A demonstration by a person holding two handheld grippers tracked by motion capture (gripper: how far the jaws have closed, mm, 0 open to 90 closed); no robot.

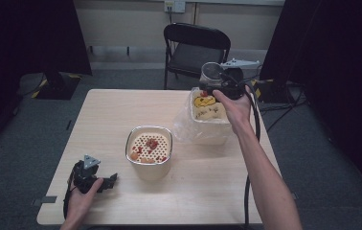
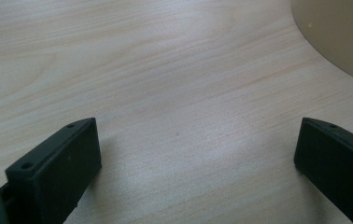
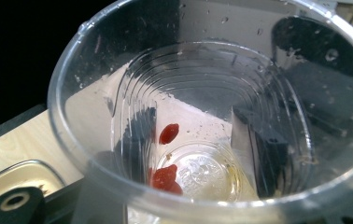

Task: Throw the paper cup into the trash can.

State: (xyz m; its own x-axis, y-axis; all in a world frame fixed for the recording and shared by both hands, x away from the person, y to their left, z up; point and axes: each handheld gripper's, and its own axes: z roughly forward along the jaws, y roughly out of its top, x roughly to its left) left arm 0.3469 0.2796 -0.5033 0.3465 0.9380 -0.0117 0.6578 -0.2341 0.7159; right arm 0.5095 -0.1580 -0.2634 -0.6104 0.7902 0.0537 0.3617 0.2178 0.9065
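Wood-grain surface [image 1: 121, 110] is seen from the high view, with a black folding chair [image 1: 196, 48] behind its far edge. A white bin [image 1: 211, 120], lined with a clear bag and carrying a yellow smiley print, stands at the far right of the surface. A metal-rimmed strainer pot [image 1: 149, 152] sits mid-surface, red and orange bits lying on its perforated insert.

Right hand-held gripper [image 1: 217, 84] is held above the bin's far rim, forearm stretched forward from the bottom edge, hand wrapped around the body, grey plate on top. A clear plastic cup [image 1: 211, 73] is pinched between its jaws, tipped on its side with the mouth toward the gripper camera.

Left hand-held gripper [image 1: 109, 181] is rested at the near left corner of the surface, hand closed over its body, jaws pointed toward the pot. Jaws are spread wide, nothing between them.

View differences: in the right gripper view the cup [image 3: 212, 116] is looked straight into; two red pieces [image 3: 167, 156] cling near its base, droplets on the wall, both black jaws visible through the plastic pressed on its sides. In the left gripper view bare wood lies between the jaws, with the pot wall [image 2: 338, 32] at upper right.
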